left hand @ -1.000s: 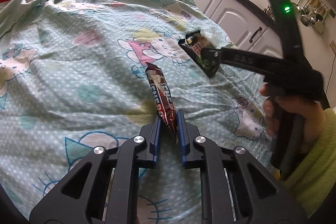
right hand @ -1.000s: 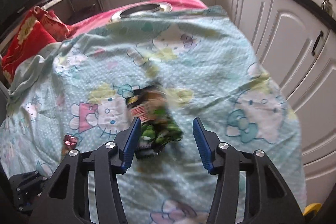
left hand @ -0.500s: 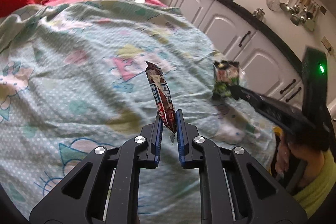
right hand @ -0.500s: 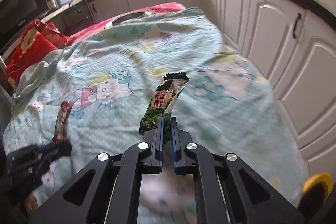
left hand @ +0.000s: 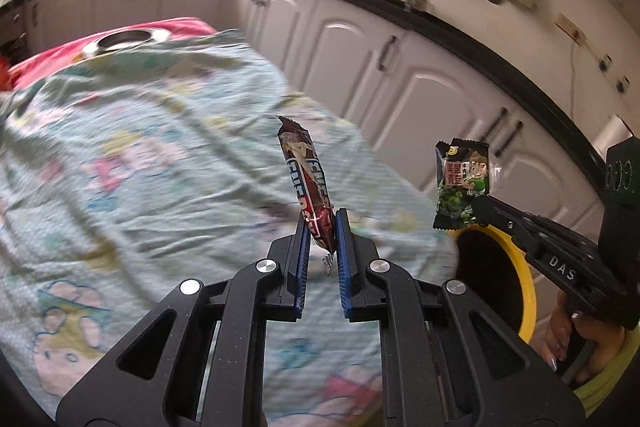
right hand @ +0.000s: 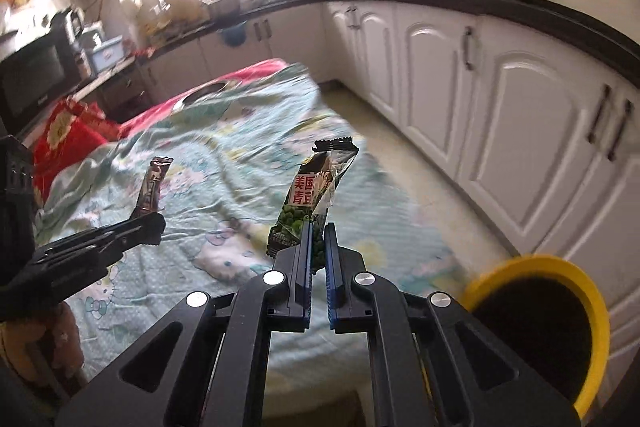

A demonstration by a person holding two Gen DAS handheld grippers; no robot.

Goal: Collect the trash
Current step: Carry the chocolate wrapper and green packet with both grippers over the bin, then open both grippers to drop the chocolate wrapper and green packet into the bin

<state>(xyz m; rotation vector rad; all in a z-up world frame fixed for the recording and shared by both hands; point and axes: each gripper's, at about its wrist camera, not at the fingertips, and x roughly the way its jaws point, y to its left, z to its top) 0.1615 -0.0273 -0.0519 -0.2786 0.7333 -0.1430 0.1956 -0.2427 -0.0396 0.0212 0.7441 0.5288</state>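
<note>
My left gripper (left hand: 322,227) is shut on a brown candy-bar wrapper (left hand: 306,175) and holds it upright above the bed. My right gripper (right hand: 318,231) is shut on a green pea snack packet (right hand: 312,199), also lifted. The packet also shows in the left wrist view (left hand: 462,183), just above a yellow-rimmed bin (left hand: 520,279) at the right. That bin shows at the lower right of the right wrist view (right hand: 560,267). The left gripper (right hand: 154,221) with the brown wrapper (right hand: 154,183) shows at the left of the right wrist view.
A bed with a pale blue cartoon-print sheet (left hand: 140,167) fills the left. White kitchen cabinets (right hand: 500,107) under a black counter line the right side. Red cushions (right hand: 76,131) lie at the bed's far left.
Both grippers have lifted their wrappers off the bed and swung right. The yellow bin has come into view below the right gripper's packet.
</note>
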